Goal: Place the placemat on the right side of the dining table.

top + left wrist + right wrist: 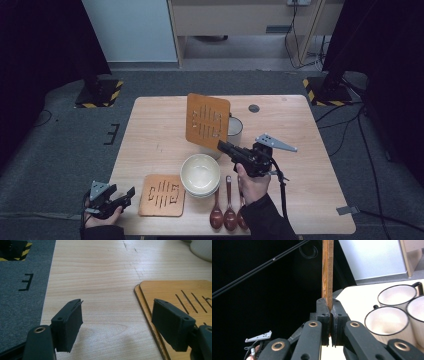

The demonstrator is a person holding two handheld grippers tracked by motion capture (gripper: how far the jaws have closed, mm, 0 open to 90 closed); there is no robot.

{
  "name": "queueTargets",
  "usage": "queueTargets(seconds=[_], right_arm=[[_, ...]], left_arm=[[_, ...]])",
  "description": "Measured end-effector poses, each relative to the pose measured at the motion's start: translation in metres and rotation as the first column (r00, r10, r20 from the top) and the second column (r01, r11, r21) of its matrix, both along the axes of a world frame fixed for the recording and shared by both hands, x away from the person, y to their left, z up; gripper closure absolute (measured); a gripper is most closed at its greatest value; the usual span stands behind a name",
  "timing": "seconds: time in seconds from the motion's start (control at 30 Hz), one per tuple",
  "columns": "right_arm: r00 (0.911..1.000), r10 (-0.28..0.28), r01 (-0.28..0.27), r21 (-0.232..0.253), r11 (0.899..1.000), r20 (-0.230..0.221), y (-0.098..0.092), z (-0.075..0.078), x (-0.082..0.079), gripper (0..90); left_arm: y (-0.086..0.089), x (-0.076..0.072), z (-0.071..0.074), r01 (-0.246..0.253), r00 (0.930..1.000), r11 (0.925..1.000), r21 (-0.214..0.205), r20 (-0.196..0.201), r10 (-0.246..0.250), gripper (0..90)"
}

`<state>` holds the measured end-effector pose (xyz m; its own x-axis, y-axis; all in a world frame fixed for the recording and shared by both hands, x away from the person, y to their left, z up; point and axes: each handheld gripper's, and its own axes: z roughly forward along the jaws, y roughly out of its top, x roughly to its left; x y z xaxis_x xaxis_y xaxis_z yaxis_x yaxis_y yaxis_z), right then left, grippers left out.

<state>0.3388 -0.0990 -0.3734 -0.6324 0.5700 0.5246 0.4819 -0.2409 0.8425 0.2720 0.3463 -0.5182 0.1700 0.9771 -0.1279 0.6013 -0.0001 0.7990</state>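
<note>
- The right gripper (329, 322) has its jaws pressed onto the bottom edge of a wooden trivet (327, 272), which rises straight up from between the pads, thin edge toward that camera. From above, the board (207, 121) hangs in the air ahead of the jaws, over the mugs.
- Risk: the pinch takes only a narrow strip of the rim, so I judge the flat, stiff board could pivot or slip, then drop onto the mugs (387, 321) just to one side of the jaws.
- Those mugs are white with dark rims, smooth and glossy.
- The left gripper (120, 327) has its jaws spread with nothing between them, low over the pale grained table (100, 277).
- Beside one of its jaws lie two more slotted trivets (175, 290), stacked, rounded at the corners, matte orange-brown.
- Beyond, stacked cream bowls (200, 173) and three dark wooden spoons (229, 210) lie near the right hand.
</note>
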Motion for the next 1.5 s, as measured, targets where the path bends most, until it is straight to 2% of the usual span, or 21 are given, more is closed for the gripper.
queueTargets(seconds=[0.7, 1.0, 1.2, 1.5], right_arm=[[0.9955, -0.095, 0.095, -0.016, 0.995, 0.0, -0.053, 0.002, 0.007, 87.2], [0.991, -0.134, 0.134, -0.027, 0.991, -0.007, -0.073, -0.002, 0.01, 87.2], [0.9883, -0.152, 0.152, -0.035, 0.988, -0.005, -0.085, -0.002, 0.011, 87.2], [0.9811, -0.193, 0.192, -0.052, 0.98, -0.014, -0.106, -0.006, 0.011, 87.2]], left_arm=[[-0.001, 0.003, 0.0, 0.011, 0.9999, 0.9999, -0.011, 0.004, -0.011, 23.3], [-0.003, 0.01, 0.001, 0.016, 0.9999, 0.9998, -0.008, 0.0, -0.016, 23.1], [-0.003, 0.013, 0.007, 0.007, 0.9999, 0.9996, -0.027, 0.014, -0.006, 22.1], [-0.009, 0.023, 0.013, 0.017, 0.9998, 0.9998, -0.01, 0.013, -0.017, 21.9]])
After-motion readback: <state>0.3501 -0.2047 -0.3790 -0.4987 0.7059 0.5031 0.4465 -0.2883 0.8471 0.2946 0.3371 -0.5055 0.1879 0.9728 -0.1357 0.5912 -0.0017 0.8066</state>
